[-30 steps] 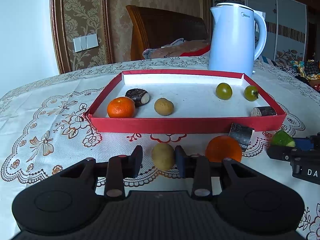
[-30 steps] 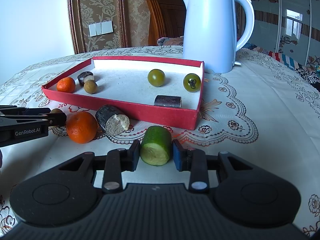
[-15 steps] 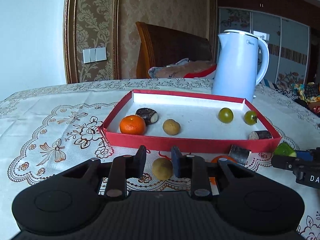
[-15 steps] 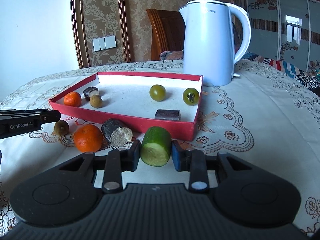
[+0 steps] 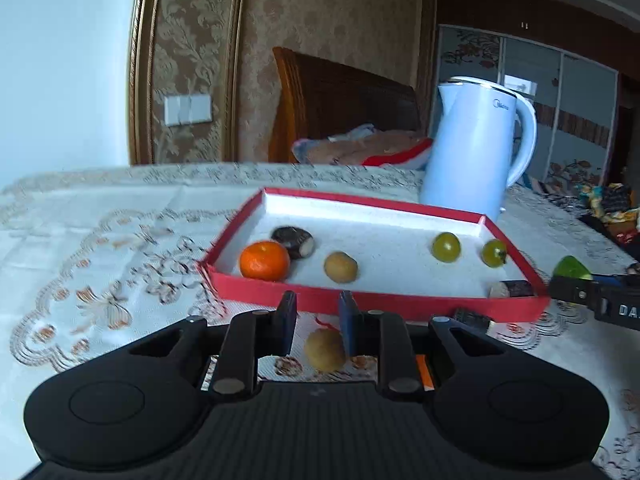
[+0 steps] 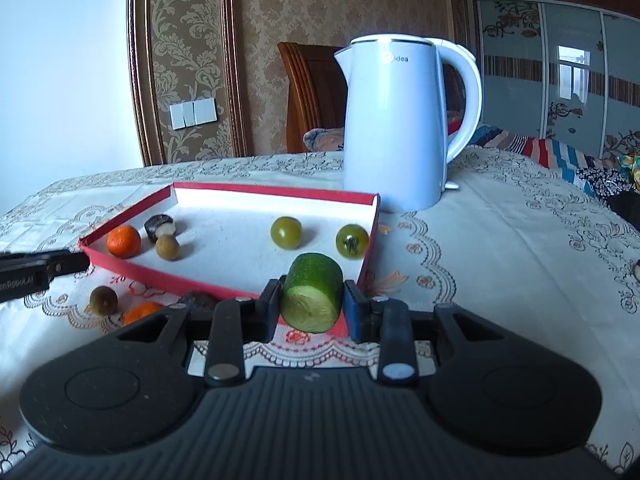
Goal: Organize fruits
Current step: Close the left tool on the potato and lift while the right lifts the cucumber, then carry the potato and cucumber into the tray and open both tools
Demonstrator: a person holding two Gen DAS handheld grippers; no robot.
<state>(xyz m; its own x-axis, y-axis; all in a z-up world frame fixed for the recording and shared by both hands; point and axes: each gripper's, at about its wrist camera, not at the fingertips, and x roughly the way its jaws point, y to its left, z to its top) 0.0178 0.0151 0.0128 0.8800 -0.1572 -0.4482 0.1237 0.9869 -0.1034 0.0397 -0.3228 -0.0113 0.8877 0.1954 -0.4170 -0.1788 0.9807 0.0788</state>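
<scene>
A red tray holds an orange, a dark cut piece, a tan round fruit, two green tomatoes and a dark chunk. My left gripper is open and raised; a small brown fruit lies on the cloth below it. My right gripper is shut on a green cucumber piece, lifted at the tray's near right corner. It also shows in the left wrist view.
A white electric kettle stands behind the tray's right end. An orange and a dark chunk lie on the lace tablecloth before the tray. A wooden chair stands behind the table.
My left gripper has risen off the brown fruit, which stays on the cloth. My right gripper has lifted the cucumber piece up toward the tray's corner.
</scene>
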